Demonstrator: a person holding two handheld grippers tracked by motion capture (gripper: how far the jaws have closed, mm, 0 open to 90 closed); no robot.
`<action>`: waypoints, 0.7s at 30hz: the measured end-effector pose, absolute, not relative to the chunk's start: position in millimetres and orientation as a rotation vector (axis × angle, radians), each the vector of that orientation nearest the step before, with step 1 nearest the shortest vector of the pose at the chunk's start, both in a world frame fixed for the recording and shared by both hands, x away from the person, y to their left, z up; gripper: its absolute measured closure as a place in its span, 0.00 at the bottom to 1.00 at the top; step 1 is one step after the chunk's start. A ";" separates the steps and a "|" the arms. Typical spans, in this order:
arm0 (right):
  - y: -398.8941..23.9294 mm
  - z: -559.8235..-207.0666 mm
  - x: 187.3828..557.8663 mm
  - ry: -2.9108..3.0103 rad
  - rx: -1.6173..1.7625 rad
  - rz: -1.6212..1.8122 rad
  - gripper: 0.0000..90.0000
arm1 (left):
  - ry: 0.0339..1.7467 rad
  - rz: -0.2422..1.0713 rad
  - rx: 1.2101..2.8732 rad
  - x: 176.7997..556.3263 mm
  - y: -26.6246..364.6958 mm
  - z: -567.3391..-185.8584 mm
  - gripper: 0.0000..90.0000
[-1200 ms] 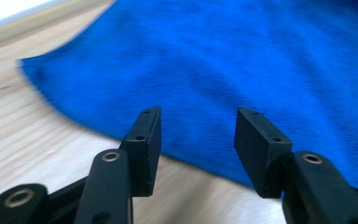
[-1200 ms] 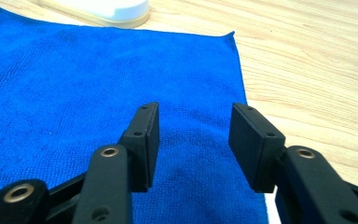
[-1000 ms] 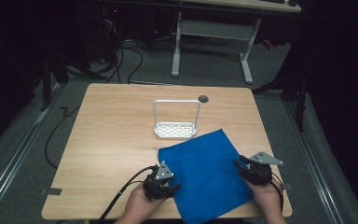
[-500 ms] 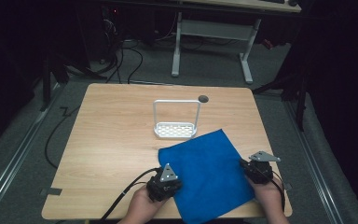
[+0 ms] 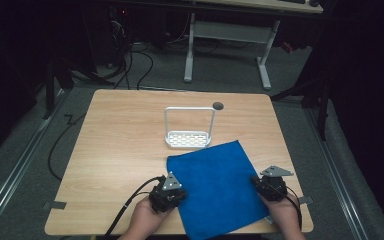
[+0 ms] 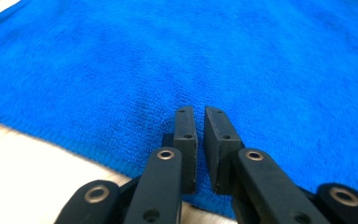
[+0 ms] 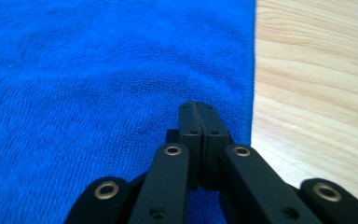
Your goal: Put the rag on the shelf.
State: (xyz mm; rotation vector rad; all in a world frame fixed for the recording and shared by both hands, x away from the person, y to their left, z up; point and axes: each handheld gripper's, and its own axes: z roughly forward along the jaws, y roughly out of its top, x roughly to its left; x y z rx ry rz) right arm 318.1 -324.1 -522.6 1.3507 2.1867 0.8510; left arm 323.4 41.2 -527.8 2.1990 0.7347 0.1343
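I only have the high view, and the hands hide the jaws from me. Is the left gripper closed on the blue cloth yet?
Observer: No. In the left gripper view, the left gripper has its jaws a narrow gap apart, with no fold of the blue cloth between them.
Operator: And the right one?
Observer: The right gripper has its jaws pressed flat together, with nothing visibly pinched between them.
Operator: Where is it relative to the cloth's edge?
Observer: Its tips sit over the cloth, just inside a straight edge. The bare table begins right beside them.
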 end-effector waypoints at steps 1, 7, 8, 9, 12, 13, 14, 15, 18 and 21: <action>-319.2 -522.8 315.4 2.202 1.322 0.854 1.00 | 0.753 0.138 2.193 324.7 47.9 -527.9 0.93; -305.7 -522.6 309.7 2.246 1.294 0.883 1.00 | 0.792 0.145 2.181 325.5 65.2 -528.0 0.93; -301.6 -522.6 308.8 2.255 1.284 0.884 1.00 | 0.803 0.142 2.176 326.0 68.6 -528.1 0.93; -297.5 -522.5 308.1 2.265 1.268 0.882 1.00 | 0.810 0.144 2.173 326.4 72.1 -528.2 0.93; -284.9 -522.6 305.4 2.295 1.216 0.882 1.00 | 0.826 0.150 2.163 326.9 81.0 -528.7 0.93; -282.3 -522.5 304.3 2.301 1.213 0.883 1.00 | 0.830 0.159 2.165 326.7 84.8 -528.5 0.93; -278.4 -522.5 303.1 2.315 1.189 0.888 1.00 | 0.835 0.162 2.163 326.8 88.1 -528.6 0.93; -275.2 -522.1 302.0 2.327 1.176 0.884 1.00 | 0.839 0.159 2.161 327.3 91.9 -528.6 0.93; -266.7 -522.1 299.1 2.354 1.152 0.898 1.00 | 0.867 0.176 2.154 329.7 102.5 -528.6 0.93; -259.2 -522.2 295.8 2.380 1.127 0.918 1.00 | 0.912 0.186 2.130 335.7 113.0 -529.2 0.93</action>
